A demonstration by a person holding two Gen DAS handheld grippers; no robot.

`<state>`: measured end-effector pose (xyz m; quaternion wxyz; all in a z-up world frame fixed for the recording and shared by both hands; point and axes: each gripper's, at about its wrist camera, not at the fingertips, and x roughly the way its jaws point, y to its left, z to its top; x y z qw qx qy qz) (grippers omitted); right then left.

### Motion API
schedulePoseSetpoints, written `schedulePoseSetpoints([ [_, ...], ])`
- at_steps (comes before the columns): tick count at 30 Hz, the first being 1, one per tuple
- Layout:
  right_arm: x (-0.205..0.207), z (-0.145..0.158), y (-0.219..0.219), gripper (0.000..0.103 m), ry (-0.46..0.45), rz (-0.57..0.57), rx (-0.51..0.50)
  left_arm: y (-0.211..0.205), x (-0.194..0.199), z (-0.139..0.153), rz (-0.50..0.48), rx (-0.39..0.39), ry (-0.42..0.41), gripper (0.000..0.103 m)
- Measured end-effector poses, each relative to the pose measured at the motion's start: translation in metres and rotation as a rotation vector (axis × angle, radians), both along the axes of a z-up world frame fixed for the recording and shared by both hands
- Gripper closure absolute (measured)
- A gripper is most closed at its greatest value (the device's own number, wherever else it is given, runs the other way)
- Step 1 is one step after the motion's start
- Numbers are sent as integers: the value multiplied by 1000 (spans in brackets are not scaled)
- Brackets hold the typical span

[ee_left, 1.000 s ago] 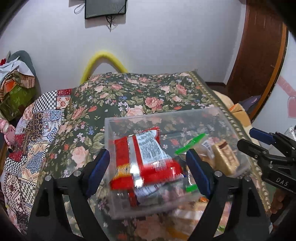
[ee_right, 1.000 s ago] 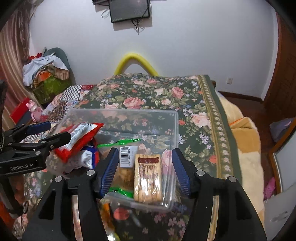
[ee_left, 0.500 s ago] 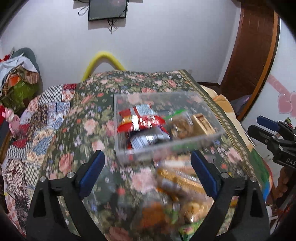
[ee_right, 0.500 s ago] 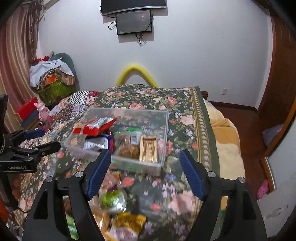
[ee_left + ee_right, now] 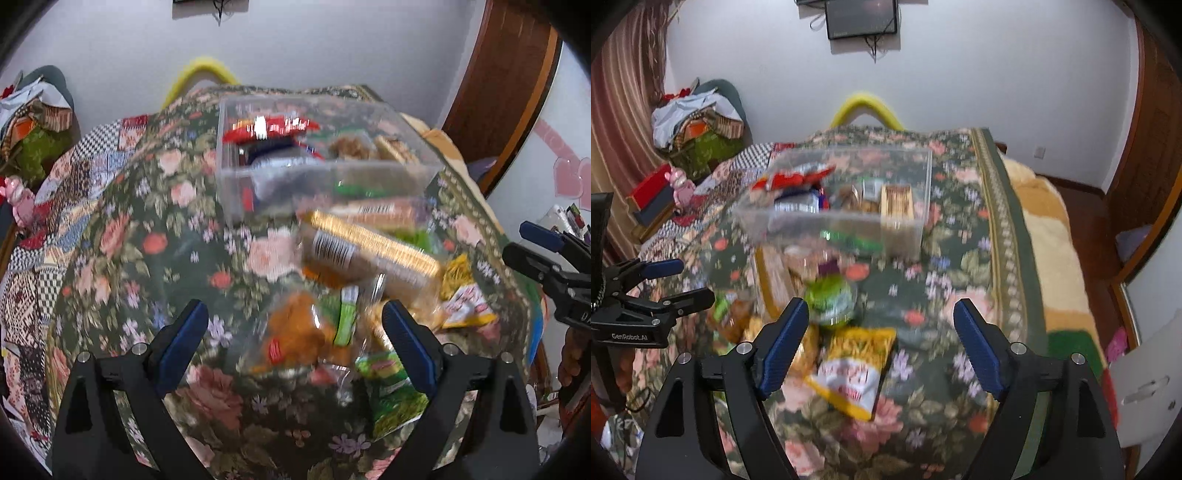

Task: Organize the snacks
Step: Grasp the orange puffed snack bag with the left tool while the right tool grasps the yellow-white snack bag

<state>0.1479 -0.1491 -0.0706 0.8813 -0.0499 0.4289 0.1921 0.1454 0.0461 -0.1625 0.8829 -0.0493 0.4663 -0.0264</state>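
One floral bedspread (image 5: 960,280) covers the bed against a white wall (image 5: 979,74). One clear box (image 5: 905,236) of snacks sits mid-bed, a blurred loose snack pile (image 5: 369,295) just before it. Two grippers, left (image 5: 295,332) and right (image 5: 881,332), hover above with jaws spread wide, holding nothing.

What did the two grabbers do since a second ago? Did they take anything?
Both pulled back from the clear box toward the loose snack pile in front of it. The left gripper and right gripper are open and empty, as before; nothing was picked up or dropped. The red packet and biscuits stayed inside the box, on the flowered blanket.
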Motion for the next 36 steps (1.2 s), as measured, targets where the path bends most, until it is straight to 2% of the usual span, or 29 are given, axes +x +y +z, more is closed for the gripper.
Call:
schedulePoseSetpoints([
  [4,-3,-18,-1,25,46,-2,-10,1,1,-16,9,-8,38,7],
  [9,-4,-36,2,25,102,6,-15,10,3,-29,39,-43,46,6],
  [13,-2,-48,8,25,133,20,-27,18,8,-40,56,-105,61,4],
  [20,0,-63,9,26,168,13,-24,24,18,-50,92,-75,49,6],
  [23,2,-65,7,27,176,11,-14,23,19,-56,82,-89,58,10],
  [25,1,-66,6,28,171,8,-12,23,17,-56,75,-100,51,17],
  [27,2,-65,4,34,170,9,-3,24,15,-56,73,-112,46,23],
  [31,6,-64,3,59,175,13,23,25,6,-56,66,-146,48,37],
  [36,3,-62,4,63,142,4,12,26,-5,-53,73,-143,45,50],
])
